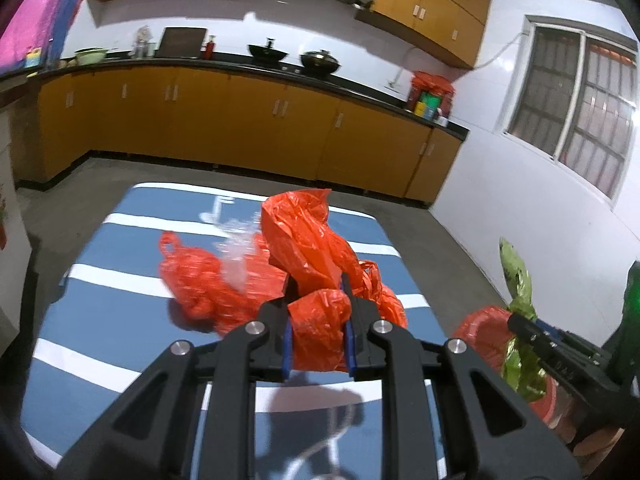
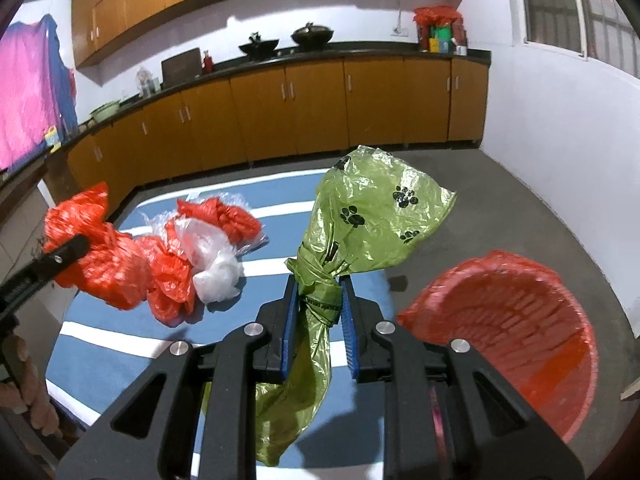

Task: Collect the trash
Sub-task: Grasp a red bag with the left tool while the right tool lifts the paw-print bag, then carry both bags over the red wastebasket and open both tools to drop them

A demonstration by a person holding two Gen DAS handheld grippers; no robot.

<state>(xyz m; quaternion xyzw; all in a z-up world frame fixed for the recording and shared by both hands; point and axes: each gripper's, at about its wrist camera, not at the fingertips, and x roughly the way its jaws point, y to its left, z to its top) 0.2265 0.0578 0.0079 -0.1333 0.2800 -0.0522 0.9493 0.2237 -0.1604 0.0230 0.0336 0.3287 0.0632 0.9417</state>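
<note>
My left gripper (image 1: 318, 286) is shut on a crumpled red plastic bag (image 1: 308, 240), lifted above the blue striped table (image 1: 100, 280). In the right wrist view the same red bag (image 2: 92, 256) hangs at the left in that gripper (image 2: 68, 250). My right gripper (image 2: 319, 280) is shut on a green paw-print bag (image 2: 372, 216), pinched at its knotted neck. That green bag (image 1: 520, 280) shows at the right of the left wrist view. More red bags (image 2: 224, 216) and a clear plastic bag (image 2: 212, 260) lie on the table (image 2: 120, 320).
A red basket lined with red plastic (image 2: 520, 328) stands on the floor right of the table; its rim (image 1: 480, 320) shows in the left wrist view too. Wooden cabinets with a dark counter (image 1: 240, 68) run along the far wall. A window (image 1: 572, 108) is at right.
</note>
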